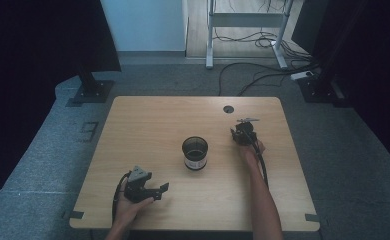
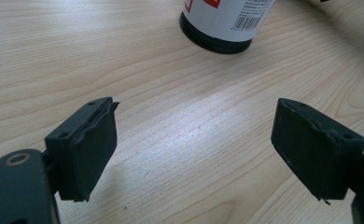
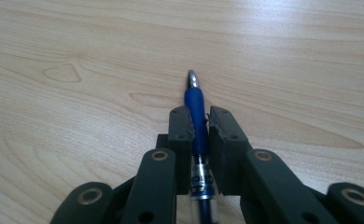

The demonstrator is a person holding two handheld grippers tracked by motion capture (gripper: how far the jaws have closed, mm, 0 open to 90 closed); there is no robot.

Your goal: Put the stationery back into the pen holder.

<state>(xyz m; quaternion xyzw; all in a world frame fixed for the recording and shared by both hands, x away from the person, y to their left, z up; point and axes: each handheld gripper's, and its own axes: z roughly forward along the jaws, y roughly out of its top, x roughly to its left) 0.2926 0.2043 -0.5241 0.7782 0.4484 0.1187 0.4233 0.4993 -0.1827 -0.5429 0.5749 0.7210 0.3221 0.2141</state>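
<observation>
High view: I see cup (image 1: 195,153) mid-table (image 1: 148,120), empty I think; right gripper (image 1: 242,134) just right of it, left gripper (image 1: 155,190) idle near front edge.
Left gripper view: jaws apart, nothing between.
Right gripper view: jaws clamped on pen (image 3: 196,105), low over table. Grab done; drop into cup left.

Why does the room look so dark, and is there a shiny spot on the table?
High view: dim, with black corners around the table. Left gripper view: a pale shiny glare patch on the wood between the jaws, and the cup is cut off. Right gripper view: the pen looks sharp.
</observation>
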